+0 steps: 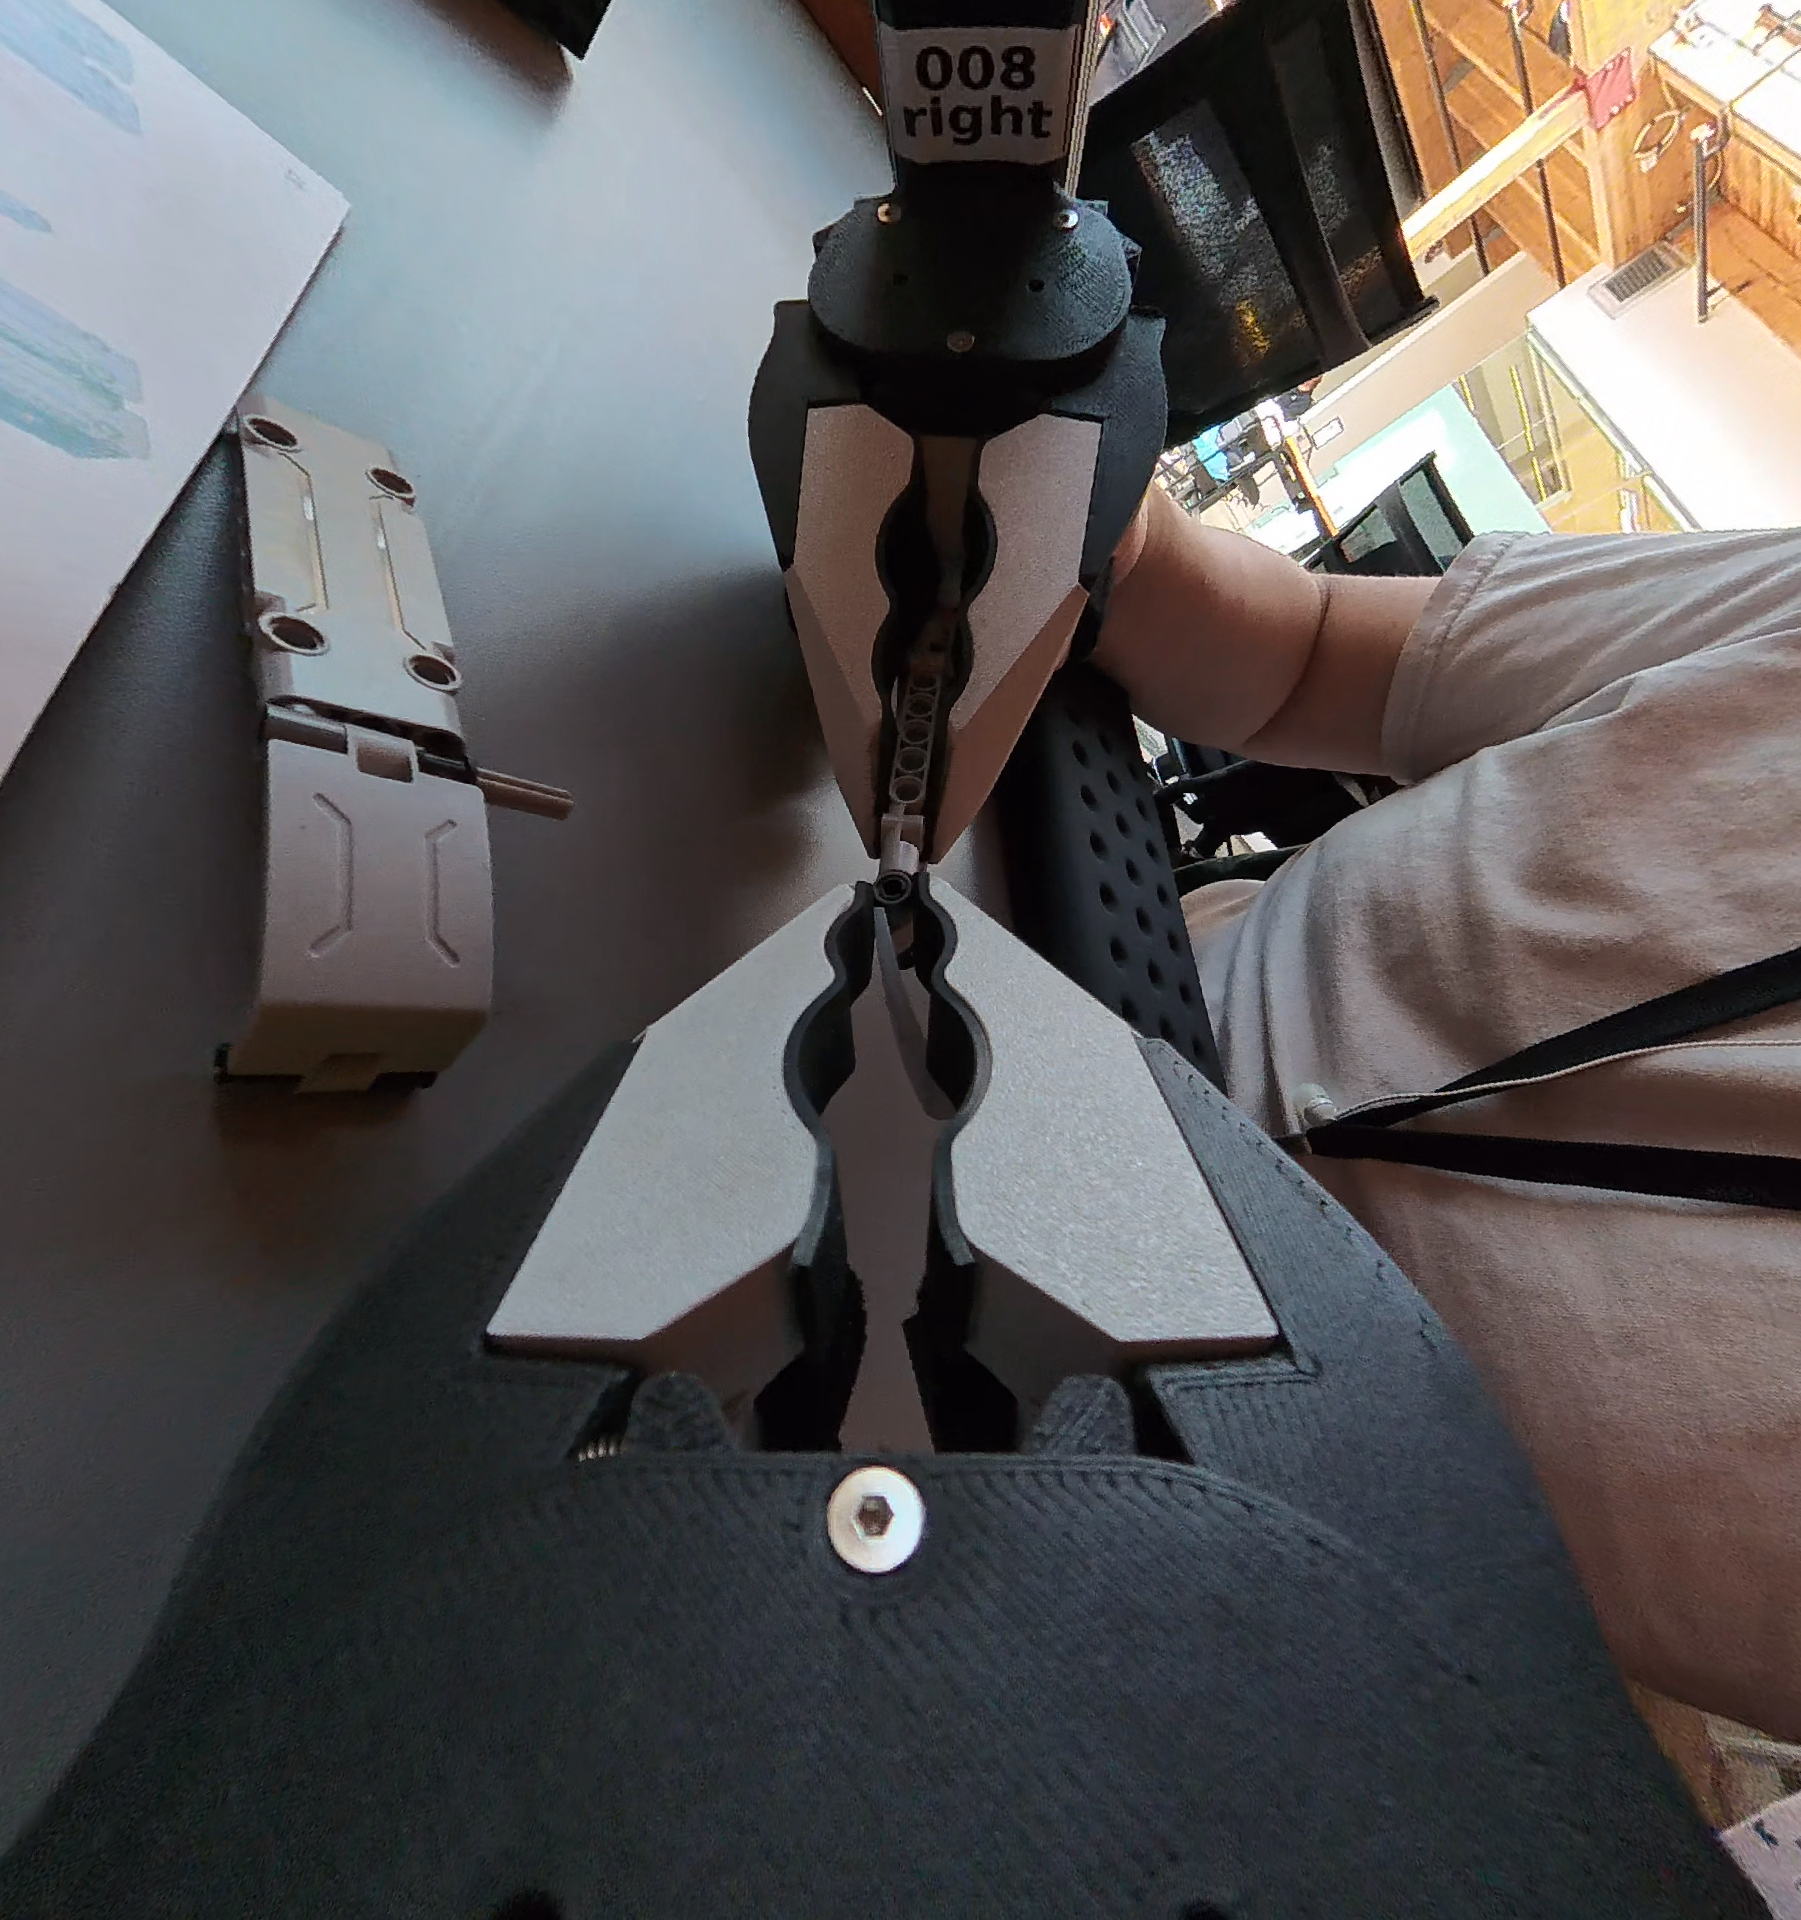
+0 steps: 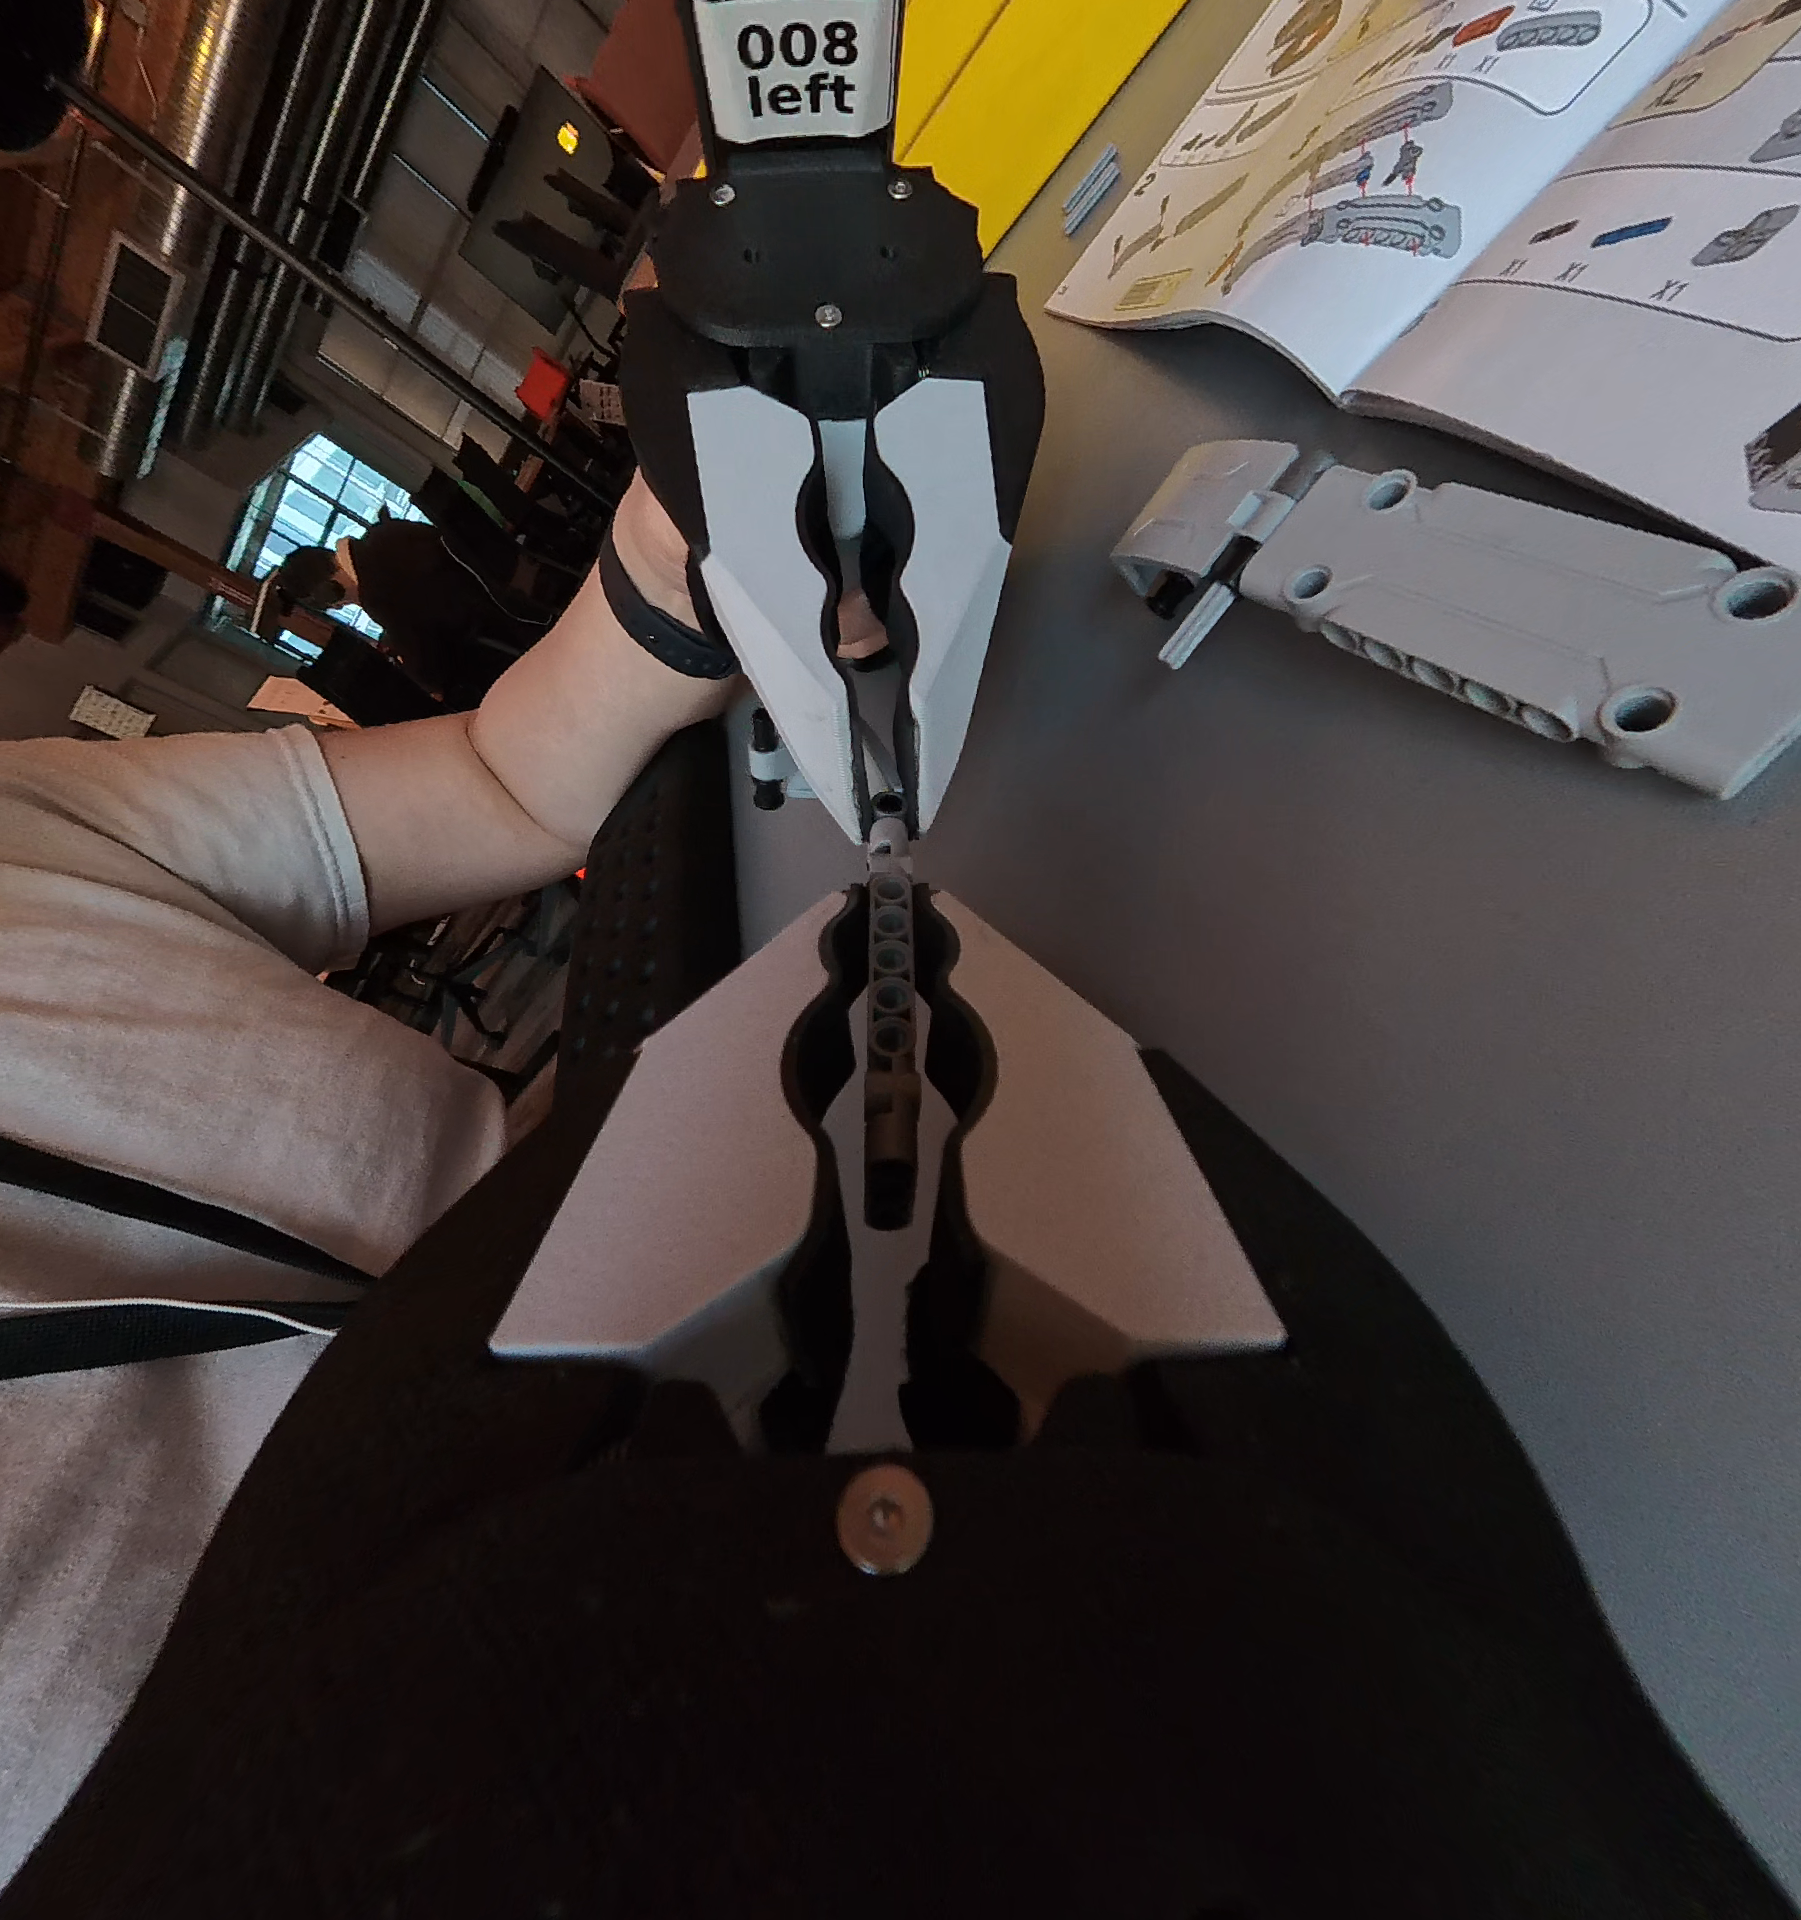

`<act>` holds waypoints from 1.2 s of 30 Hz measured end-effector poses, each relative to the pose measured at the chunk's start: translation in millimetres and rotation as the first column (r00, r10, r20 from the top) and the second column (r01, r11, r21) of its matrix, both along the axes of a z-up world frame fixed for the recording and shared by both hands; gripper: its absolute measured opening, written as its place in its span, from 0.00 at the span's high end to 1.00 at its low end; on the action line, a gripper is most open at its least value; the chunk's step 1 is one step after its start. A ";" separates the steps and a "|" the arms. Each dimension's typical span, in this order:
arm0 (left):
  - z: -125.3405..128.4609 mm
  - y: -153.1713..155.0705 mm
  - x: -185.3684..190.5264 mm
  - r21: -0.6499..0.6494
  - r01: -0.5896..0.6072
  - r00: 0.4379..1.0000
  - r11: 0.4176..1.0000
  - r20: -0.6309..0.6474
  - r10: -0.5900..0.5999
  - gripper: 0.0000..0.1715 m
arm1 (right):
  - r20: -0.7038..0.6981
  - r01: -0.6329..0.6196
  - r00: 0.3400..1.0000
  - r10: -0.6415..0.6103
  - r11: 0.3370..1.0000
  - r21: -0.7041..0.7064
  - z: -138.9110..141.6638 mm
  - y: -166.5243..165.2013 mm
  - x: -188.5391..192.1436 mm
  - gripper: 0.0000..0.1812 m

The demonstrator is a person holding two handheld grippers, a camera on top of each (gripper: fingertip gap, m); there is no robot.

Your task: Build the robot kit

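My left gripper (image 1: 894, 904) is shut on a thin curved grey strip (image 1: 911, 1023) with a black pin (image 1: 894, 888) at its tip. My right gripper (image 2: 891, 894) is shut on a grey beam with holes (image 2: 889, 977) that ends in a light grey connector (image 2: 885, 840). The two grippers face each other tip to tip above the table. The pin and the connector meet or nearly meet between them. In the left wrist view the right gripper (image 1: 906, 847) and its beam (image 1: 914, 732) show at the top. In the right wrist view the left gripper (image 2: 888, 826) shows at the top.
A grey panel assembly (image 1: 356, 748) (image 2: 1498, 623) lies on the dark grey table (image 2: 1395, 1039), beside an open instruction booklet (image 2: 1498, 208) (image 1: 65, 312). A small white and black pin (image 2: 766, 764) lies near the table edge. A person's arms, shirt and a black perforated chair back (image 1: 1114, 883) are close.
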State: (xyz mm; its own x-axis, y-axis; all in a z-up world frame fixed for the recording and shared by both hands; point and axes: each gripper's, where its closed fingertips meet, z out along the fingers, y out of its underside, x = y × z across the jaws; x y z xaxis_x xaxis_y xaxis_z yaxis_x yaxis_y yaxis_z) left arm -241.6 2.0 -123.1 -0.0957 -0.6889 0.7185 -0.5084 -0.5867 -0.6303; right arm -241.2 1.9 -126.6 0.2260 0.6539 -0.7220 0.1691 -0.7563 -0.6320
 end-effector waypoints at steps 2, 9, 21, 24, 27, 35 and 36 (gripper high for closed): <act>1.8 1.2 -0.1 -0.004 -0.005 1.000 1.000 0.012 0.005 0.97 | -0.009 0.004 1.000 -0.004 1.000 0.002 1.3 0.6 0.1 0.97; 1.9 1.4 -1.1 -0.043 -0.005 1.000 0.999 0.010 0.006 0.97 | -0.018 0.003 1.000 -0.004 1.000 -0.025 1.5 0.4 -0.9 0.97; 24.0 4.8 0.2 -0.135 -0.026 0.996 0.991 0.084 0.037 0.83 | -0.053 0.053 0.997 -0.051 0.997 0.051 11.6 6.0 1.2 0.96; 36.5 7.8 -3.6 -0.145 -0.026 0.989 0.989 0.142 0.046 0.83 | -0.032 0.073 0.997 -0.066 0.945 0.320 25.4 5.8 3.9 0.96; 43.8 8.4 -7.4 -0.144 -0.016 0.982 0.989 0.187 0.043 0.79 | 0.028 0.062 0.991 -0.132 0.632 0.773 47.9 5.6 8.4 0.97; 47.9 -20.9 -4.4 0.005 0.112 0.970 0.994 0.215 -0.110 0.81 | 0.202 -0.266 0.934 -0.294 -0.196 0.944 56.7 -11.8 -6.2 0.96; 47.4 -21.0 -2.1 0.047 0.098 0.971 0.994 0.213 -0.106 0.85 | 0.205 -0.281 0.932 -0.300 -0.237 0.930 57.1 -11.2 -6.8 0.96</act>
